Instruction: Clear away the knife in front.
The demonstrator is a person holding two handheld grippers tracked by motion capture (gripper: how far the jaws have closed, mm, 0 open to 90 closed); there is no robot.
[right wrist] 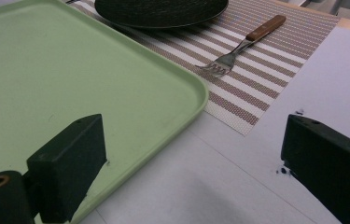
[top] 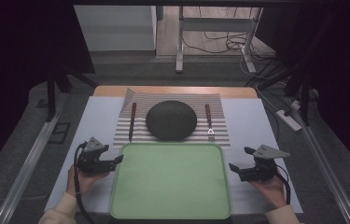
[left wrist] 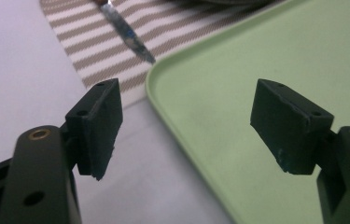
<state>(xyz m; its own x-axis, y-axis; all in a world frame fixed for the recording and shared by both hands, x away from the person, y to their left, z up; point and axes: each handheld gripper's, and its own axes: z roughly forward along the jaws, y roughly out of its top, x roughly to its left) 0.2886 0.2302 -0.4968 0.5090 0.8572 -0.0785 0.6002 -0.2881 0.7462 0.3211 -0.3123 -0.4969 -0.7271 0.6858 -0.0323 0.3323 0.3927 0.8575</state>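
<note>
From above, the green tray (top: pixel 171 181) lies flat at the table's near edge, its long side running left to right. The left gripper (top: pixel 115 161) and right gripper (top: pixel 234 168) sit beside its two short ends. In the left gripper view, the jaws gape wide over the tray's corner (left wrist: pixel 256 93), with the knife (left wrist: pixel 128 35) behind. In the right gripper view, the jaws are wide too, the tray's edge (right wrist: pixel 182 112) between them, and the fork (right wrist: pixel 242 46) points toward the tray.

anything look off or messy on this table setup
Nothing stands out. The dark plate sits centred on the striped placemat, knife to its left and fork to its right, both roughly straight. The green tray is empty and unspilled. Both grippers, left and right, hover open beside it.
</note>
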